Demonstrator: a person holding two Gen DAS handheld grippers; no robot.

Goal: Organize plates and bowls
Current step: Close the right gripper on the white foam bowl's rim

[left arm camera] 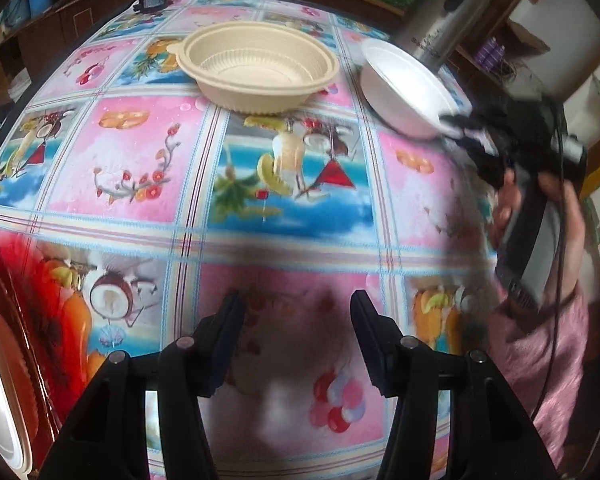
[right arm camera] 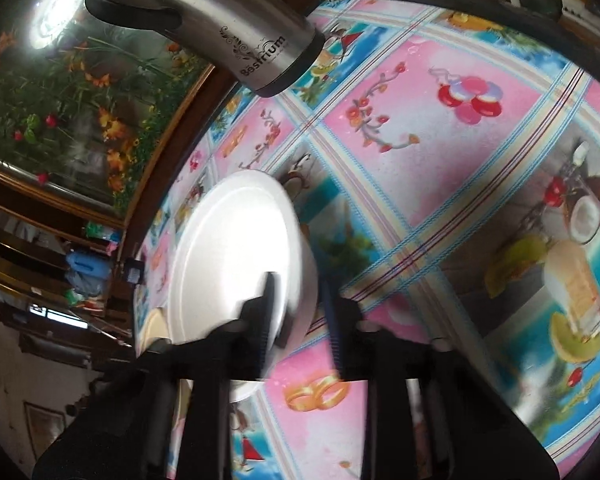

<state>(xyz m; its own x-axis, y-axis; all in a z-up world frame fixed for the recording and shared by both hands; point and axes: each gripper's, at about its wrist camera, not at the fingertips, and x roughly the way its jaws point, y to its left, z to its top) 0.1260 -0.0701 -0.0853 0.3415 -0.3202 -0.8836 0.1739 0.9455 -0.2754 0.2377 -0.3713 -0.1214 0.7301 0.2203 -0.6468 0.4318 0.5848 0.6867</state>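
The right gripper [right arm camera: 300, 312] has one finger inside the white foam bowl [right arm camera: 236, 256] and the other outside its wall, the jaws drawn in around the rim; the frame is blurred, but the bowl appears tilted off the tablecloth [right arm camera: 460, 184], so I judge it pinched and carried. From the left wrist view this bowl [left arm camera: 404, 88] sits near the far right edge of the table, just in front of the steel thermos [left arm camera: 440, 28], with the right gripper [left arm camera: 456, 124] at its near rim. The likely target, the beige ribbed bowl [left arm camera: 256, 72], stands upright near the far edge at the middle, beside the white bowl and to its left with a narrow gap between. The coming move therefore turns on a short sideways carry leftward, with the white bowl brought level to nest. The cloth between them is bare, though the thermos crowds the right side. The left gripper [left arm camera: 296, 332] hangs half open and empty over the near edge, well apart from both bowls. A red plate [left arm camera: 24, 320] lies at the near left edge.
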